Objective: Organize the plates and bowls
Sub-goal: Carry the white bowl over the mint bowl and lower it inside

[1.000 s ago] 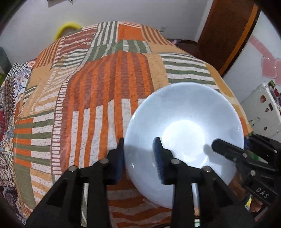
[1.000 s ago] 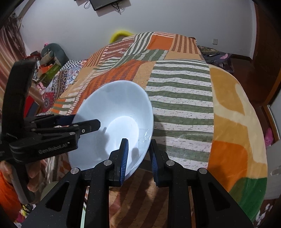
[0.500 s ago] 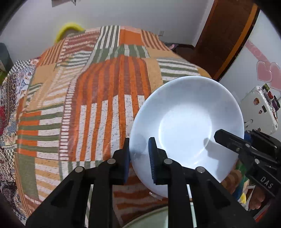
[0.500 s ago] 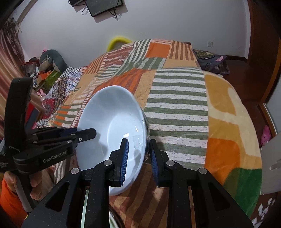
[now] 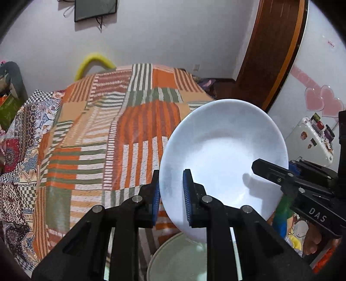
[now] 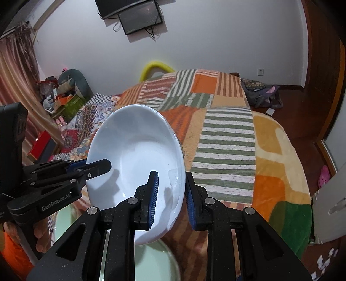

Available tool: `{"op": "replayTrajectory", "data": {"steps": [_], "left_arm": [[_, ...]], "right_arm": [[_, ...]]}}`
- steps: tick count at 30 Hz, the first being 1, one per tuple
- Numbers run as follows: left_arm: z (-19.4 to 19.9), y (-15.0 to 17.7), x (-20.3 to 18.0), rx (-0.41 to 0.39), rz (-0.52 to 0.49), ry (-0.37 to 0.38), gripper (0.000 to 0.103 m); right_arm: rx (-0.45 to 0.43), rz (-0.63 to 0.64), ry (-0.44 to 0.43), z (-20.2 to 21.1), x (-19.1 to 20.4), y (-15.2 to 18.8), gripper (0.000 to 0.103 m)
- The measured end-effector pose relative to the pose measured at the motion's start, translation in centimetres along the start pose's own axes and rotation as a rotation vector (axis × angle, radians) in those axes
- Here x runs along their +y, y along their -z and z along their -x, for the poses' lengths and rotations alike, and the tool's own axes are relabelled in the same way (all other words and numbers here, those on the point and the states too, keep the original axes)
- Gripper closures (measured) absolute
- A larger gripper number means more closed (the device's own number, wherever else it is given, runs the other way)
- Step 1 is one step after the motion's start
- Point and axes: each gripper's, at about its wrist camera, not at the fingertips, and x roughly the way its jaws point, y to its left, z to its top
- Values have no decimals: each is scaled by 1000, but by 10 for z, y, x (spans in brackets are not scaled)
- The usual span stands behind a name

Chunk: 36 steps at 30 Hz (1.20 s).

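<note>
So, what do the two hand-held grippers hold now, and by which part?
Both hold one white bowl by its rim: left hand-held gripper on the left edge, right hand-held gripper on the opposite edge.

You have a bed ahead, covered by a striped patchwork blanket. A pale green plate sits nearest you.

- The bowl hangs tilted above the bed, clear of the blanket.
- The left hand-held gripper clamps the bowl's left rim, 1 pad inside, 1 outside.
- The right hand-held gripper clamps the opposite rim the same way.
- A plate lies below the bowl, at the near edge of both views.
- A screen hangs on the wall behind the bed.
- A suitcase stands right of the bed.
- A door stands beyond the suitcase.
</note>
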Motion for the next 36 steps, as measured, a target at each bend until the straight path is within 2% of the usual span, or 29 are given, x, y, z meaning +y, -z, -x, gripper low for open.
{"op": "replayTrajectory", "data": {"steps": [12, 23, 30, 36], "left_arm": [[73, 33, 32, -86, 56, -12, 84], [127, 77, 75, -131, 137, -76, 84], [150, 103, 100, -140, 188, -117, 84], [153, 119, 114, -129, 198, -138, 84]], "right_arm": [[-38, 55, -54, 16, 48, 7, 81], [-28, 118, -147, 12, 99, 23, 81], [-1, 160, -201, 4, 132, 33, 81], [31, 171, -222, -4, 149, 44, 81]]}}
